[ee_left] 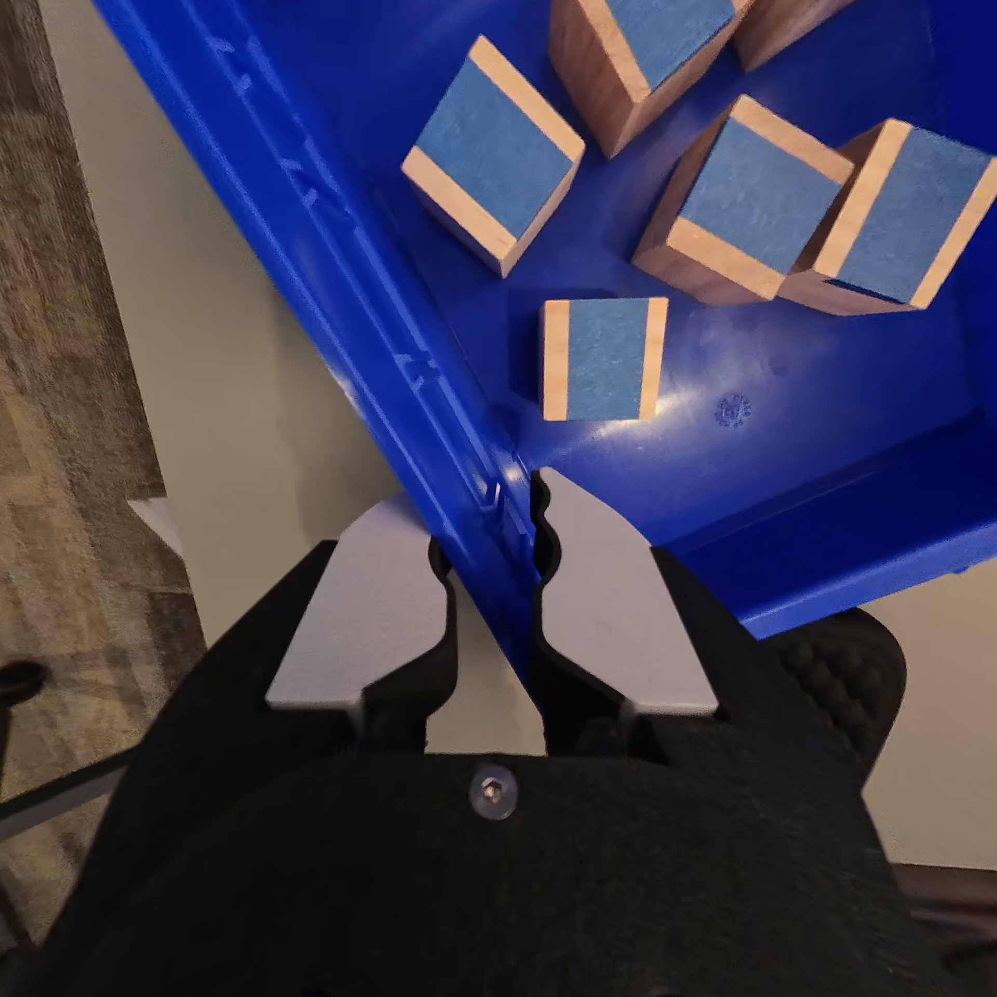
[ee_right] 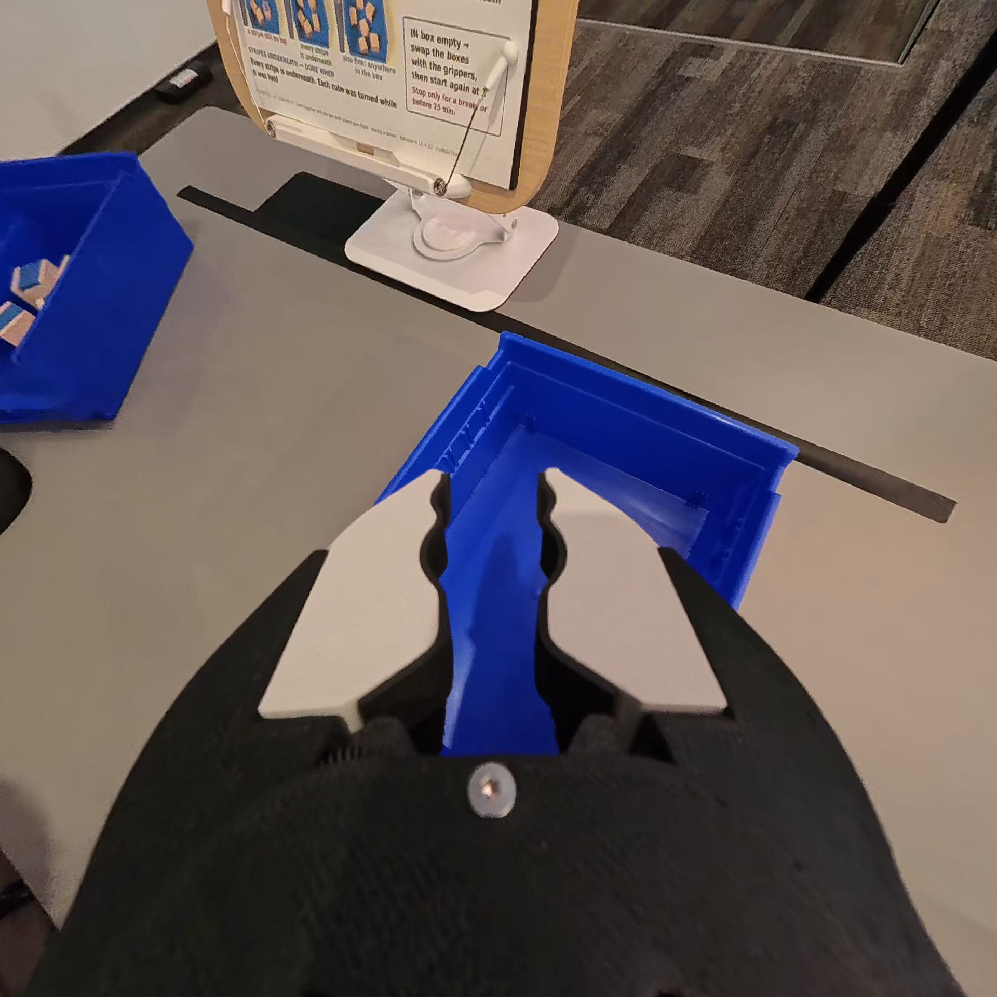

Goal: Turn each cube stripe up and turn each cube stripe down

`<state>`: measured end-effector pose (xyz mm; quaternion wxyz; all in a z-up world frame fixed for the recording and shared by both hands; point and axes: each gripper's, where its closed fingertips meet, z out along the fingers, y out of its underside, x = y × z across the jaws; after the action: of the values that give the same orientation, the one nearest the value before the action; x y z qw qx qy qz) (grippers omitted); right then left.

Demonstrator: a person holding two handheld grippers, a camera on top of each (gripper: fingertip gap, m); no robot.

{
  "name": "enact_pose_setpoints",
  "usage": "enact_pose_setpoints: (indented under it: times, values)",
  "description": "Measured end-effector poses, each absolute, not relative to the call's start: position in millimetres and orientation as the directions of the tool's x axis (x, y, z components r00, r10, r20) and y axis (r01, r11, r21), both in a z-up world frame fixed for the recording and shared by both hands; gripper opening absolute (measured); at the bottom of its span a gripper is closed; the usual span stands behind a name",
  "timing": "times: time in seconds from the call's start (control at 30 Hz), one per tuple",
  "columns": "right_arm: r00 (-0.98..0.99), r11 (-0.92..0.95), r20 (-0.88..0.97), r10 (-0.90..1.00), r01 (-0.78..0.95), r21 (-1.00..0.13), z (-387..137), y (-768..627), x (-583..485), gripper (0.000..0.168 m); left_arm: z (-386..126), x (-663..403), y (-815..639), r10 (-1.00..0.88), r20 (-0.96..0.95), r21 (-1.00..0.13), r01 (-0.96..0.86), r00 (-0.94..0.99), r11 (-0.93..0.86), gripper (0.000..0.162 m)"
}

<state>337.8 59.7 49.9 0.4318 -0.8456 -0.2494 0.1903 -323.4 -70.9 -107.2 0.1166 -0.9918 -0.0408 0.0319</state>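
Left wrist view: my left gripper [ee_left: 488,512] clamps the side wall of a blue bin [ee_left: 345,302] holding stripe-up cubes [ee_left: 603,360]. Right wrist view: my right gripper [ee_right: 493,507] grips the wall of a second blue bin [ee_right: 636,415] on the grey worktop [ee_right: 280,410]

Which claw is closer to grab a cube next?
Probably the left claw: it grips the wall of the blue bin holding striped cubes. The right claw grips an empty bin.
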Motion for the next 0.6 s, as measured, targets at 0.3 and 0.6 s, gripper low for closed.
enact_pose_setpoints:
  times: [0.3,0.6]
  values:
    - [0.788,-0.513,-0.086,0.61,0.31,-0.801,41.5,58.7,324.9,0.032,-106.7,-307.8,-27.8,-0.216,-0.047,-0.239,-0.22,0.975,-0.946,0.019]
    - [0.794,-0.54,-0.029,0.608,0.386,-0.748,24.3,62.0,312.8,0.032,-106.9,-300.9,-19.1,-0.331,-0.034,-0.219,-0.33,0.943,-0.918,0.016]
